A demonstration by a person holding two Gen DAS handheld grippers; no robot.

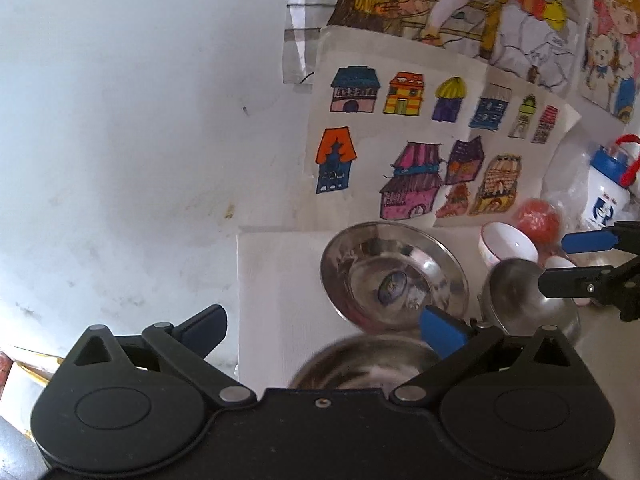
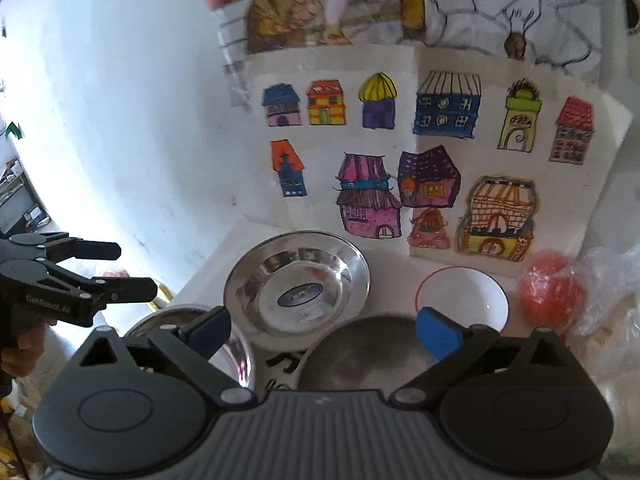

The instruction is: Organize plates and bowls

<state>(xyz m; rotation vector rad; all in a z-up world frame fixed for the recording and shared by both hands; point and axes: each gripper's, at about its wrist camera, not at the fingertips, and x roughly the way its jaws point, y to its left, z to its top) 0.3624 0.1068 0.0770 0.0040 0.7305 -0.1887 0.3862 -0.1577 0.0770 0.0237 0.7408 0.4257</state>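
The white tabletop stands against a white wall, where a sheet of coloured house drawings hangs just above its far edge. Largest of the dishes is the steel plate with a blue oval label at its centre, lying flat near the wall. Just in front of it sit two steel bowls — one right below the right gripper, the other at the tabletop's left edge, under the left gripper. Behind the right-hand bowl sits a smaller white bowl with a red rim, close beside an orange ball in clear plastic. A blue-lidded white bottle stands further right.

Both pairs of jaws are spread wide and grip nothing — each hovers above its own steel bowl.
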